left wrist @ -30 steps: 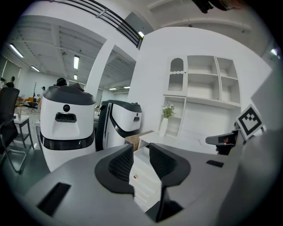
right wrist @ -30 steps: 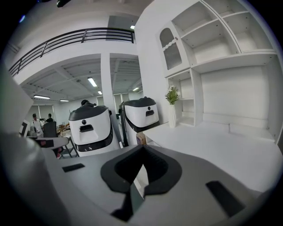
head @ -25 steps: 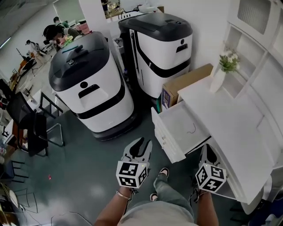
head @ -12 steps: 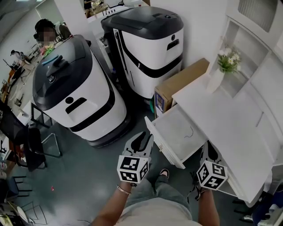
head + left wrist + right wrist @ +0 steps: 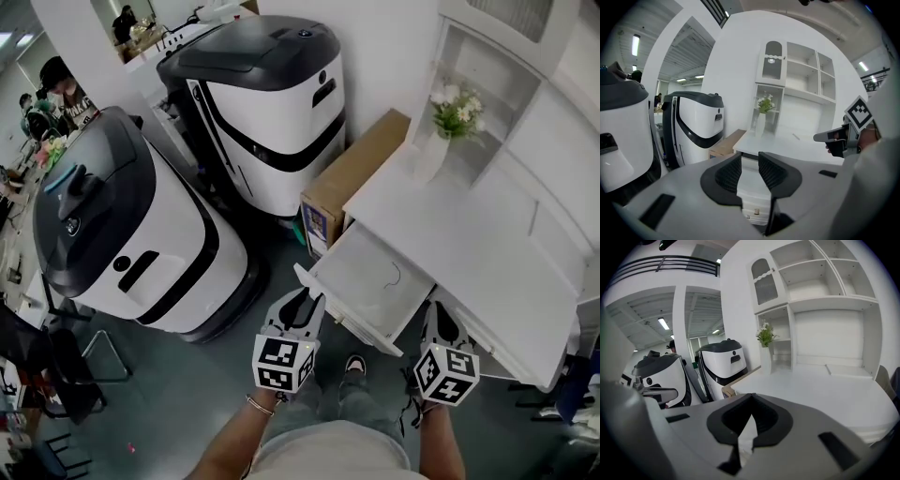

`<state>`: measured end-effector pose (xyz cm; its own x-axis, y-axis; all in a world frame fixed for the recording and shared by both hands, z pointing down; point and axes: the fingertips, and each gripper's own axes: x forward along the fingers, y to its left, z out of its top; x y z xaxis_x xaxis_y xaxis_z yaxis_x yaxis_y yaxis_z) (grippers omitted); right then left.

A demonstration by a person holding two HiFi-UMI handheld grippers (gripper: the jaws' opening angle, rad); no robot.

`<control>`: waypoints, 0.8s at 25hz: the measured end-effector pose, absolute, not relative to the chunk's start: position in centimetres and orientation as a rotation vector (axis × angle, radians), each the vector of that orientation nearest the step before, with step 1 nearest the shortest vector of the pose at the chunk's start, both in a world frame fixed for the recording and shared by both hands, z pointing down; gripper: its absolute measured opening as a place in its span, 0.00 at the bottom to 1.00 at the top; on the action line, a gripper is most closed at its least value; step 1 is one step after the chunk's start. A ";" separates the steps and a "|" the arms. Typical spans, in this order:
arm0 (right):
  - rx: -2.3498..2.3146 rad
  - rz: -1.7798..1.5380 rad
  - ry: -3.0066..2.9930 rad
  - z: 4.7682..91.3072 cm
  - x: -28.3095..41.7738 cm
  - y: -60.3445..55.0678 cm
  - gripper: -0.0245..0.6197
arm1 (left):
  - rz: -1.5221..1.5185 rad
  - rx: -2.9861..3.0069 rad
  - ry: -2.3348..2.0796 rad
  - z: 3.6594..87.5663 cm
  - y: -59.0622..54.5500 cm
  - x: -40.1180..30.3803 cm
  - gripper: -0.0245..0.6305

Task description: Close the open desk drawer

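Observation:
The white desk [image 5: 469,244] has its top drawer [image 5: 361,281] pulled out toward me; inside is only a thin dark curl. In the head view my left gripper [image 5: 304,300] hangs just before the drawer's front left corner, apart from it. My right gripper [image 5: 438,309] hovers at the drawer's right side, under the desk's edge. In the left gripper view the left gripper [image 5: 749,158] is open, and the drawer front [image 5: 752,199] with its small knob shows in the gap. In the right gripper view the right gripper [image 5: 751,397] has its tips together, empty, and points over the desktop [image 5: 825,390].
Two big white-and-black machines [image 5: 122,234] [image 5: 272,103] stand left of the desk. A cardboard box [image 5: 352,178] leans between them and the desk. A vase of flowers [image 5: 439,141] sits on the desktop under the shelves [image 5: 525,112]. My shoes [image 5: 352,364] are below the drawer.
My head and both hands have moved closer to the desk. The left gripper has drawn near the drawer's front corner. The drawer has stayed open, and the jaws look unchanged.

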<state>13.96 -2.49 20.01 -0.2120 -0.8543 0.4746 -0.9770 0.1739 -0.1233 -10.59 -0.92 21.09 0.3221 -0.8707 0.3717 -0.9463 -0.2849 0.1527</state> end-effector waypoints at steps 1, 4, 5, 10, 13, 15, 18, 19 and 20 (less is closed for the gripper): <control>1.762 0.586 -2.141 20.2 14.0 -2.1 0.05 | 0.314 2.257 -1.602 21.6 -0.9 -10.6 0.23; 1.795 0.603 -2.086 21.1 14.4 -1.0 0.05 | 0.344 2.272 -1.546 23.3 -0.9 -10.5 0.23; 1.803 0.611 -2.066 21.6 14.6 -0.5 0.05 | 0.356 2.280 -1.528 23.9 -0.8 -10.4 0.23; 1.840 0.646 -1.960 23.9 15.4 1.7 0.05 | 0.411 2.288 -1.430 27.9 0.2 -9.6 0.23; 1.850 0.666 -1.910 25.2 15.6 2.7 0.05 | 0.444 2.294 -1.375 30.1 1.0 -9.0 0.23; 1.862 0.682 -1.877 26.2 15.9 3.4 0.05 | 0.462 2.296 -1.339 31.5 1.4 -8.4 0.23; 1.885 0.707 -1.826 27.3 16.6 4.6 0.05 | 0.492 2.305 -1.290 33.5 2.0 -7.6 0.23; 1.892 0.714 -1.809 27.7 16.9 5.1 0.05 | 0.502 2.309 -1.275 34.0 2.2 -7.3 0.23; 1.900 0.721 -1.792 28.0 17.2 5.5 0.05 | 0.511 2.313 -1.262 34.5 2.2 -7.1 0.23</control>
<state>17.19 5.51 27.97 0.0304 -0.7735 0.6331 -0.9964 -0.0733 -0.0417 -7.10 2.24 34.49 0.5119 -0.6846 0.5189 -0.8528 -0.4776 0.2112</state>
